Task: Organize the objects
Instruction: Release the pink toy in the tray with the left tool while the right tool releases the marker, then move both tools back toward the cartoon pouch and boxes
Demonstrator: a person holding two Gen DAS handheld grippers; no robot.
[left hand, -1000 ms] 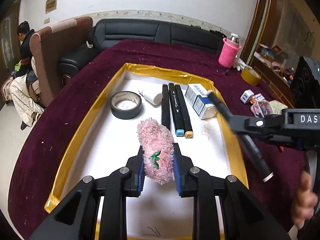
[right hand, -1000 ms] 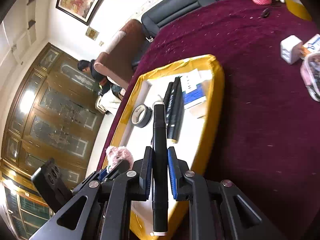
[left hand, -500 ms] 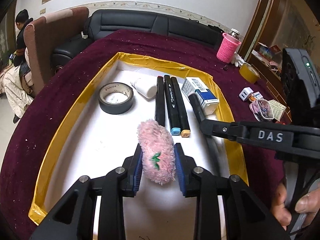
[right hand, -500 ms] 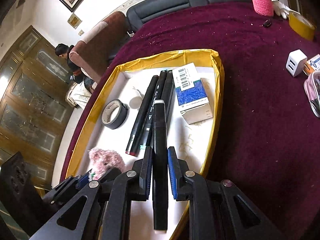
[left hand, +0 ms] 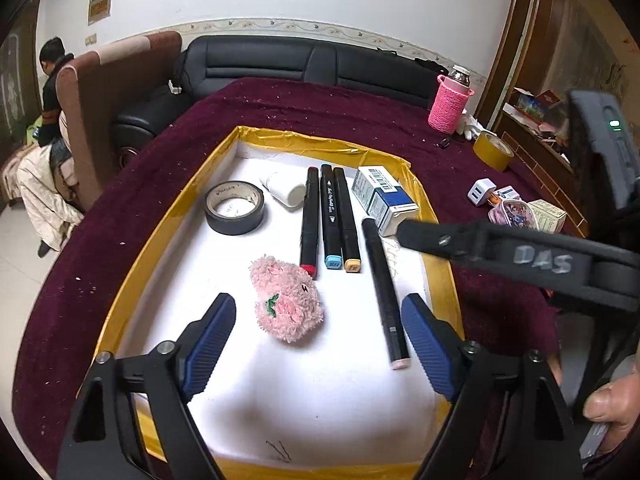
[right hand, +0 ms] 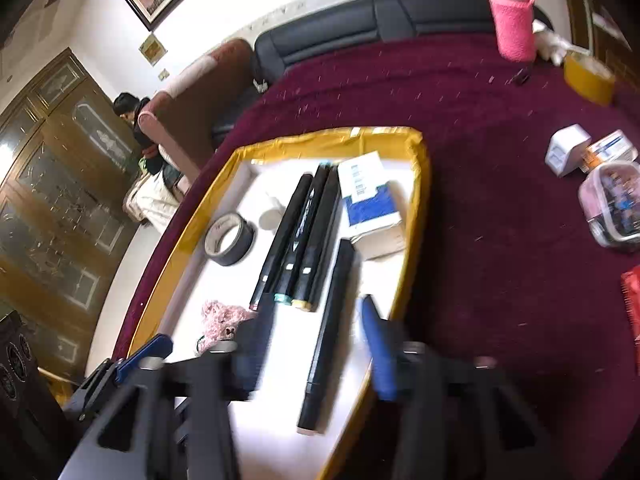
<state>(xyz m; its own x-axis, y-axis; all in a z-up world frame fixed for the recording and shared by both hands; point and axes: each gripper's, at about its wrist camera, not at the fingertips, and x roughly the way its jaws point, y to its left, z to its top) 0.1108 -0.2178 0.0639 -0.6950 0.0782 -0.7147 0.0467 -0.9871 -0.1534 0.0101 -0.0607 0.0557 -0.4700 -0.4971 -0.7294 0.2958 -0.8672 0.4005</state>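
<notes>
On the white floor of the yellow-taped shallow tray [left hand: 168, 216], the fluffy pink plush toy [left hand: 286, 302] lies free between the wide-spread blue pads of the left hand-held gripper [left hand: 320, 344], touching neither. At its three o'clock a long black marker with a pale tip [left hand: 384, 292] lies loose too, framed in the right wrist view by the right hand-held gripper [right hand: 316, 344], whose jaws stand wide and blurred. Three black markers with red, blue and orange caps [left hand: 330, 220] sit side by side at twelve o'clock, a blue-and-white carton [left hand: 384, 200] at one o'clock, and a black tape roll [left hand: 234, 208] and white bottle [left hand: 284, 192] at eleven. The risk, I judge: the lone marker lies askew near the tray's right rim, so a pad brushing it on withdrawal could roll it or knock the neat row.
</notes>
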